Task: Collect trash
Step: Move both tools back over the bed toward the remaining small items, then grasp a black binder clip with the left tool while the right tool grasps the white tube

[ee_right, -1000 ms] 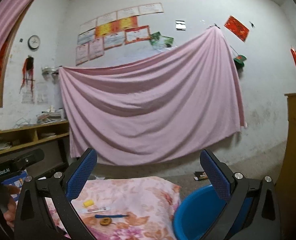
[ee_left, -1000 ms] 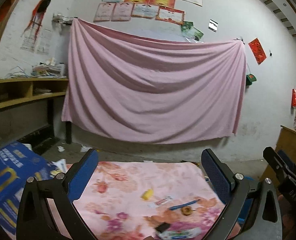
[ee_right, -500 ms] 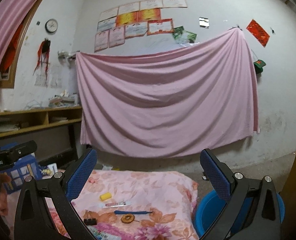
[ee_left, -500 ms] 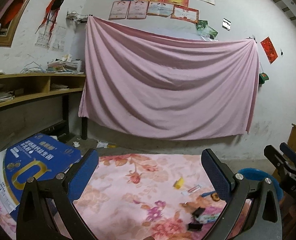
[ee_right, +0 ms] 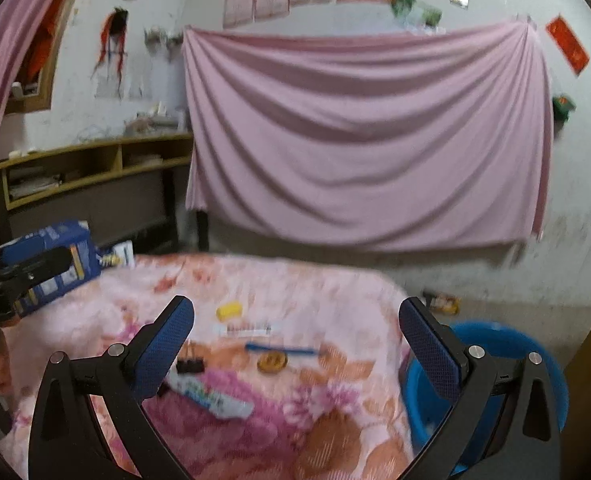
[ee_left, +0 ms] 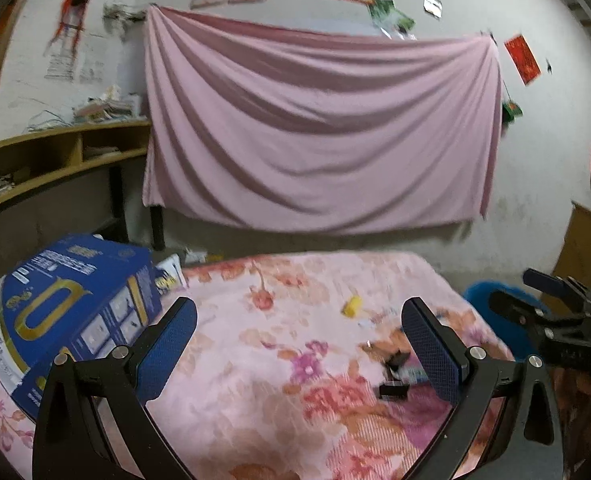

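Small trash lies on a table with a pink floral cloth (ee_right: 295, 280): a yellow piece (ee_right: 228, 311), a white wrapper strip (ee_right: 247, 329), a blue pen (ee_right: 283, 350), a brown round piece (ee_right: 272, 362), a black binder clip (ee_right: 189, 365) and a white tube (ee_right: 211, 394). The yellow piece (ee_left: 352, 306) and black clips (ee_left: 393, 388) also show in the left wrist view. A blue basin (ee_right: 495, 364) stands right of the table. My left gripper (ee_left: 299, 348) and right gripper (ee_right: 295, 348) are both open and empty, above the table's near side.
A blue carton (ee_left: 67, 308) sits on the table's left part. A wooden shelf (ee_right: 95, 164) stands along the left wall. A pink sheet (ee_right: 367, 140) hangs on the back wall. A wooden cabinet (ee_left: 583, 240) is at the far right.
Both grippers have tilted down and moved closer over the table, so more of the cloth and trash shows. Both stay open and empty.
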